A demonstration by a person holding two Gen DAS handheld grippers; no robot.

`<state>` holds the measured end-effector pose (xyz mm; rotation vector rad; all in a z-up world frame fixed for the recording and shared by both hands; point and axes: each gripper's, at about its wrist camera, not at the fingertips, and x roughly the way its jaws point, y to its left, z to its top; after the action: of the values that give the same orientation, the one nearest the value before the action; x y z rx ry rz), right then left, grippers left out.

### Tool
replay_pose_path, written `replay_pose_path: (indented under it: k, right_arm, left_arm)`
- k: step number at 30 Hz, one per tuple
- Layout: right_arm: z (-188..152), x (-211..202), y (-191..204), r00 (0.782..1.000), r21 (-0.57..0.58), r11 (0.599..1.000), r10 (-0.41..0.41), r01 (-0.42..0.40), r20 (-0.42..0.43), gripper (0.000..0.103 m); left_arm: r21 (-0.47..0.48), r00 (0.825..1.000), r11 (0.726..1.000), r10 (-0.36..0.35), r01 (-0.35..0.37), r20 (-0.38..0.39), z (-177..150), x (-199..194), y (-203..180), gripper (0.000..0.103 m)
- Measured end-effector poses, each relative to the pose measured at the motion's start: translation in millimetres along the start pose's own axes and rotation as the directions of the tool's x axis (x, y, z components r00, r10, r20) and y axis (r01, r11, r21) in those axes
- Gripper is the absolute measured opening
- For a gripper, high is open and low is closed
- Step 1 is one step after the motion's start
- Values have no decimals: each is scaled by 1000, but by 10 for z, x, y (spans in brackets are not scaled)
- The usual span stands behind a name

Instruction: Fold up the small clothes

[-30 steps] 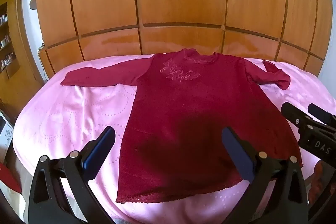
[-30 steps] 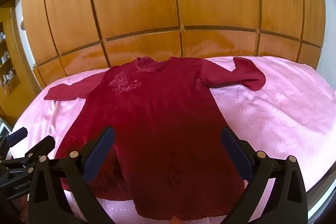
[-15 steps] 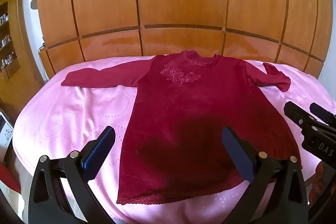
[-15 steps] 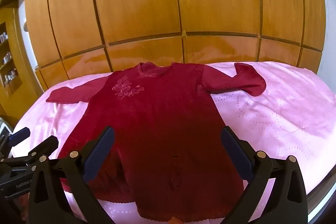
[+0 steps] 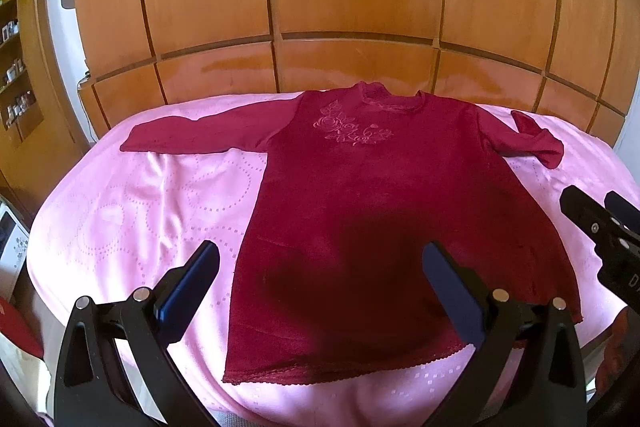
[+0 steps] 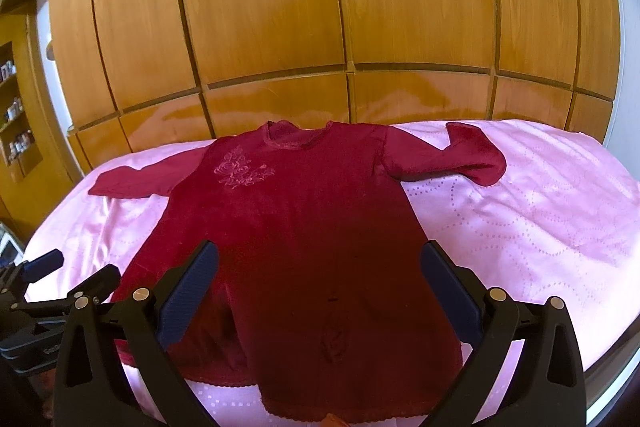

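The red dress (image 5: 372, 211) lies flat, face up, on the pink bed (image 5: 132, 211). My left hand-held gripper (image 5: 320, 283) and right hand-held gripper (image 6: 320, 283) hover spread and empty over its hem. It looks soft, light, limp velvet; I'd pinch a sleeve cuff (image 6: 486, 163) first.

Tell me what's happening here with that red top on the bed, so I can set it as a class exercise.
A person holds a hand-held gripper in each hand over a dark red long-sleeved top spread face up on a pink bedspread. The left hand-held gripper and the right hand-held gripper are both open and hold nothing. Folding has not begun: the body lies flat, one sleeve stretches straight out, and the other sleeve is doubled over at its cuff.
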<state>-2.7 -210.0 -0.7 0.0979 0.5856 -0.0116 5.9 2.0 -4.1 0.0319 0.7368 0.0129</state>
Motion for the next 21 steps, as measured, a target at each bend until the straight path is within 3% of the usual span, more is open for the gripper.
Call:
replay_pose_path:
  k: [21]
  right_arm:
    - [10, 5, -31, 1000, 7, 1000, -3, 3, 3, 100]
  left_arm:
    - [-8, 1000, 1000, 9, -9, -13, -19, 23, 22, 101]
